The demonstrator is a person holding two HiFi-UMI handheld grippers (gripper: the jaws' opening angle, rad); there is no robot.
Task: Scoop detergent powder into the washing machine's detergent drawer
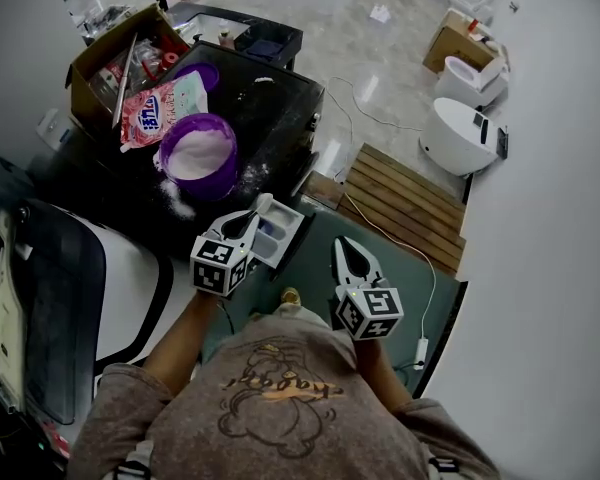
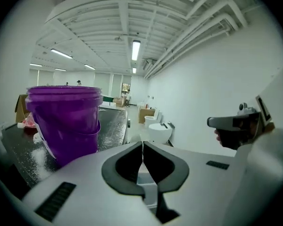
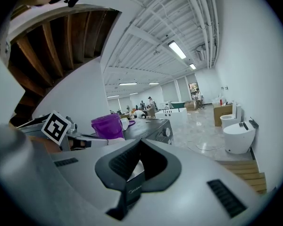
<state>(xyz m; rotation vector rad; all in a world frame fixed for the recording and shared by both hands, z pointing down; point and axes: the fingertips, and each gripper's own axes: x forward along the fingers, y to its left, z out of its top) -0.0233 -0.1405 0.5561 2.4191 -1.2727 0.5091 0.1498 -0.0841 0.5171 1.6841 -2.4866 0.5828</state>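
A purple bucket holding white detergent powder stands on the dark washing machine. The same bucket rises close in the left gripper view, and the bucket shows farther off in the right gripper view. The white detergent drawer is pulled out at the machine's front. My left gripper hovers over the drawer's left side, jaws shut and empty. My right gripper hangs right of the drawer, also shut on nothing. No scoop is in sight.
A detergent bag, a purple lid and a cardboard box sit behind the bucket. Spilled powder lies on the machine top. A wooden pallet and toilets stand to the right.
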